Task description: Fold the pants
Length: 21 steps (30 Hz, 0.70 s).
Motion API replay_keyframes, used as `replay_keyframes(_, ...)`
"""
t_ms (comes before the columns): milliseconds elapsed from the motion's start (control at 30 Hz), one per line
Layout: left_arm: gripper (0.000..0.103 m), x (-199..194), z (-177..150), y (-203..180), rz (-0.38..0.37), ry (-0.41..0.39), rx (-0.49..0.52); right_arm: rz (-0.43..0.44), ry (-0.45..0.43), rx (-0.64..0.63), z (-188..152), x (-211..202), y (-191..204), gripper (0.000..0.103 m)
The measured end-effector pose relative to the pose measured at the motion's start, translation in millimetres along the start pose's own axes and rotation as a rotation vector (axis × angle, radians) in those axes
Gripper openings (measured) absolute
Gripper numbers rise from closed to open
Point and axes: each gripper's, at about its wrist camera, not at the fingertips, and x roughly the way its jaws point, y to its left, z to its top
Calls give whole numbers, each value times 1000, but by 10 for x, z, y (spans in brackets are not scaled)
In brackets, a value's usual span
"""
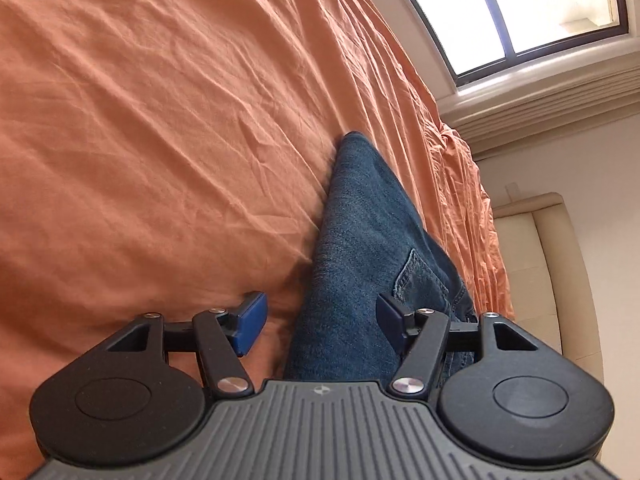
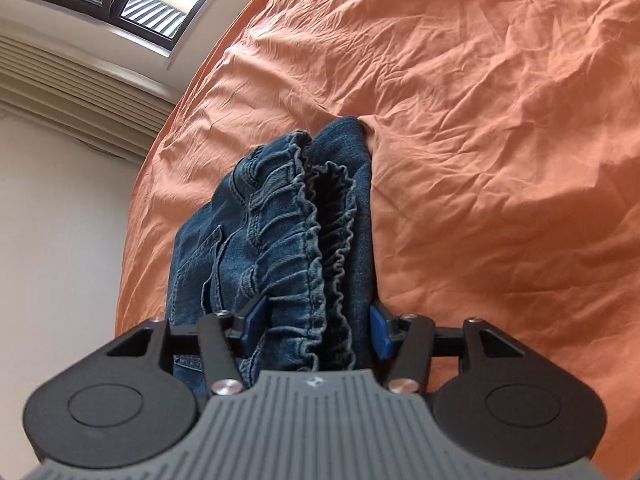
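Note:
A pair of blue denim pants (image 1: 360, 240) lies folded in a thick stack on an orange bedsheet (image 1: 160, 120). My left gripper (image 1: 320, 322) is open and straddles one edge of the stack, with the denim between its blue pads (image 1: 250, 322). In the right wrist view the ruffled elastic waistband (image 2: 316, 240) faces me. My right gripper (image 2: 318, 328) is open, its blue pads (image 2: 379, 332) on either side of the waistband end of the pants (image 2: 240, 208).
The orange sheet (image 2: 480, 120) is wrinkled all around the pants. A window (image 1: 520, 12) and a cream headboard (image 1: 536, 272) lie beyond the bed edge. A wall and a window (image 2: 152, 4) stand beside the bed.

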Motion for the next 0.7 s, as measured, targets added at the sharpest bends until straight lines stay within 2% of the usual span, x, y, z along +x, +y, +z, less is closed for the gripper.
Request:
replay_keyframes(67,72,90,35,-19,-19,10,-7,14,-15,26,72,33,-110,65)
replay_keyframes(133,65,196,72,-59,-23,33,-4,48,-16,66,148,82,-223,65)
replay_keyframes(200,53,304,83,-114,-8,62,16,82,-1,90,203,160,-293,65)
replay_keyframes(233,50,351,79,-145,5,69,29,101,7,89,227,197,-310,61)
replay_keyframes(267,40,379,75,-162,10,72,39,124,14,86,239,228,-313,47)
replay_keyframes(333,29,392,71,-187,20,68,44,137,15,78,258,247,-302,39)
replay_keyframes(400,12,365,63,-215,22,58,50,146,13,51,273,233,-252,31)
replay_keyframes(467,9,316,39,-303,43,37,87,138,1,-19,265,172,-119,22)
replay_keyframes(533,8,268,6,-441,70,15,134,125,-11,-78,256,118,22,20)
replay_keyframes(700,7,49,-3,-690,78,-6,185,76,-45,-190,227,-49,502,18)
